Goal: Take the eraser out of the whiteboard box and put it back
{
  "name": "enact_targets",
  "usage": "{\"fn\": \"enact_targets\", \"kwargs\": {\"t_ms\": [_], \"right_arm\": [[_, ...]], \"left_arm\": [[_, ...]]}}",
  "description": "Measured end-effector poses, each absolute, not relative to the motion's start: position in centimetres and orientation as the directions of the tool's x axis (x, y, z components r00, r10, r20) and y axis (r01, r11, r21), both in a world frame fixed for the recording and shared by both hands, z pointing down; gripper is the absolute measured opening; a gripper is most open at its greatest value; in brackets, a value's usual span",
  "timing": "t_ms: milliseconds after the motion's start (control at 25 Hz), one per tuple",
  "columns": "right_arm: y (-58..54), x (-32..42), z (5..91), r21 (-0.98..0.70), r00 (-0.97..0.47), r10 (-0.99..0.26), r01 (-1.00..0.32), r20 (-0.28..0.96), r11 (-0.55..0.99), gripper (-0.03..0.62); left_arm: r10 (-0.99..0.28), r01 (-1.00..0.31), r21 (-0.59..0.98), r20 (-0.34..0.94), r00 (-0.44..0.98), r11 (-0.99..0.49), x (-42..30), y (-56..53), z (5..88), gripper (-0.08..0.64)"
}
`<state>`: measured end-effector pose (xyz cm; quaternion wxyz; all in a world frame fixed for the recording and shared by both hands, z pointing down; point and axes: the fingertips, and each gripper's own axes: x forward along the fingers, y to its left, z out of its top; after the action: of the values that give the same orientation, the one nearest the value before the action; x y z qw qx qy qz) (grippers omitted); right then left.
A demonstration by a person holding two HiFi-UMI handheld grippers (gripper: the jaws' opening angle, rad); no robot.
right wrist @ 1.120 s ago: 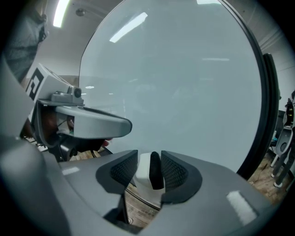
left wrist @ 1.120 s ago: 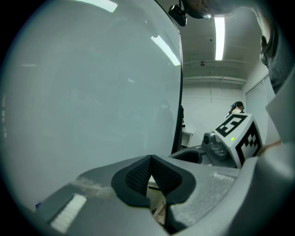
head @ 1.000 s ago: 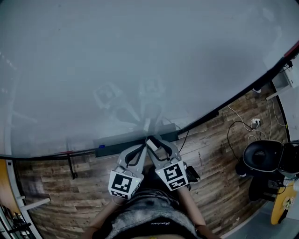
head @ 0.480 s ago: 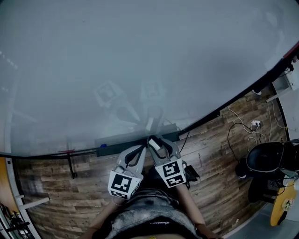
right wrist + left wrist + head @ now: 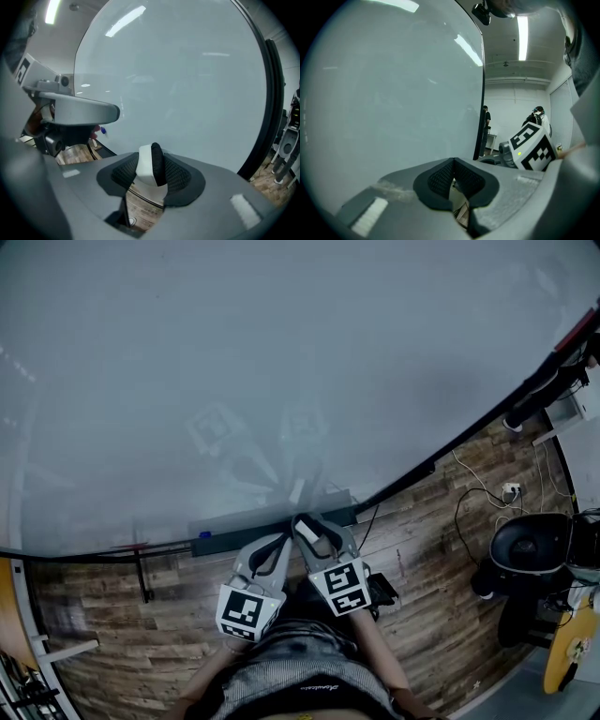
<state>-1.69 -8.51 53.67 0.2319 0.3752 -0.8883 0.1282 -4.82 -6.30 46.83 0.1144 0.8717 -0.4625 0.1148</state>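
Observation:
A wide whiteboard [image 5: 281,381] fills the head view, with the dark whiteboard box [image 5: 234,526] running along its lower edge. My right gripper [image 5: 306,524] is shut on the eraser [image 5: 307,525], just in front of the box. In the right gripper view the eraser [image 5: 149,166] stands upright between the pads, white body on the left and black felt on the right. The jaws have just been closing a little on it. My left gripper [image 5: 286,538] sits close beside the right one. Its pads [image 5: 440,176] meet with nothing between them.
A blue marker cap [image 5: 204,534] lies at the left end of the box. Wooden floor [image 5: 422,549] lies below the board, with cables [image 5: 478,493] and a black stool [image 5: 530,554] at the right. A board stand leg [image 5: 142,577] is at the left. People [image 5: 536,117] stand far off.

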Motion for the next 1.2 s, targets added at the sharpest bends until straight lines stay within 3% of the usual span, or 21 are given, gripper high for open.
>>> {"fn": "enact_targets", "kwargs": {"t_ms": [1200], "right_arm": [[-8.2, -1.6, 53.6, -0.038, -0.637, -0.580, -0.689, 0.508, 0.723, 0.156]], "left_arm": [[-0.782, -0.831, 0.077, 0.300, 0.546, -0.551, -4.1, -5.1, 46.5, 0.000]]}}
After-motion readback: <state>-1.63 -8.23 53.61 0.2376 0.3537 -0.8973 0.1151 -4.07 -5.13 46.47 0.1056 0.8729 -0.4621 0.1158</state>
